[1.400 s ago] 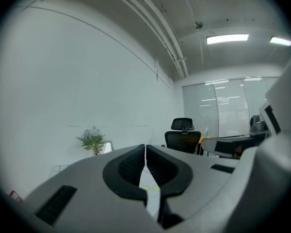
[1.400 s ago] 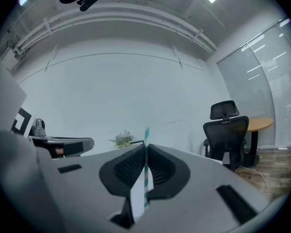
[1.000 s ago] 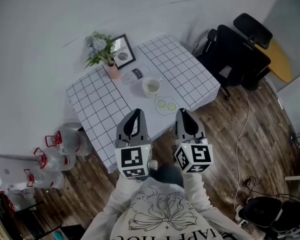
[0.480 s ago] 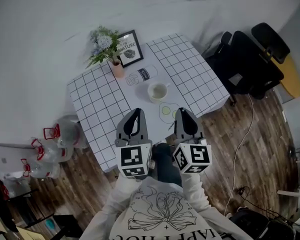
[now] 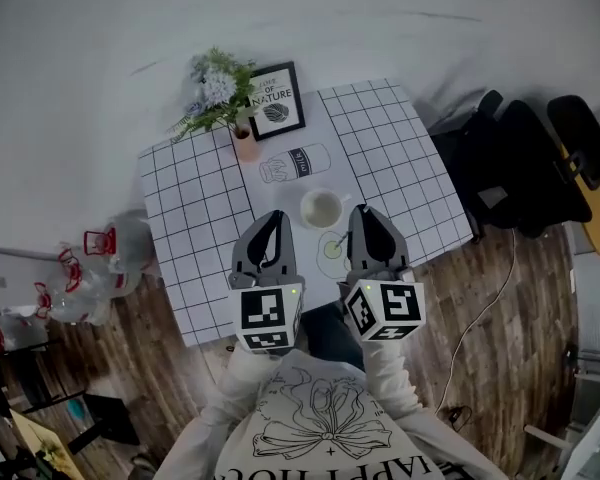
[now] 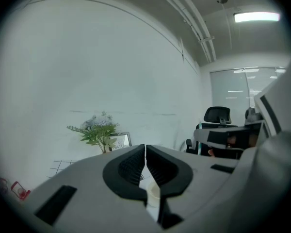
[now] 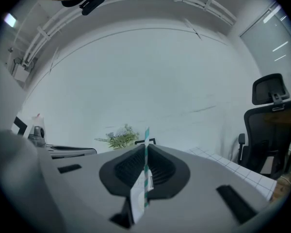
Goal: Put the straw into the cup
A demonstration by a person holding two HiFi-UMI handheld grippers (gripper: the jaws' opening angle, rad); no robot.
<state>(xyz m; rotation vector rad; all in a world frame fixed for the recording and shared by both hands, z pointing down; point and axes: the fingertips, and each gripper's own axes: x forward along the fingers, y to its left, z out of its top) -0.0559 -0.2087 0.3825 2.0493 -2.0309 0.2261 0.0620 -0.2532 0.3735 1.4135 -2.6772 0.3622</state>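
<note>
In the head view a white cup (image 5: 322, 208) stands upright on the grid-patterned tablecloth (image 5: 190, 208), near the table's front edge. My right gripper (image 5: 362, 211) hovers just right of the cup. In the right gripper view it (image 7: 146, 147) is shut on a green-and-white striped straw (image 7: 146, 171), which stands upright between the jaws. My left gripper (image 5: 274, 220) is left of the cup. The left gripper view shows it (image 6: 145, 147) shut with nothing in it, the cup (image 6: 153, 194) peeking below the jaws.
A potted plant (image 5: 223, 98), a framed picture (image 5: 279, 100) and a lying milk bottle (image 5: 298, 162) sit behind the cup. A mat with lime slices (image 5: 332, 249) lies between the grippers. Black office chairs (image 5: 540, 163) stand at the right, bagged items (image 5: 80, 268) on the floor at the left.
The person has stepped toward the table. Both grippers now reach over its front edge on either side of the cup, jaws unchanged.
</note>
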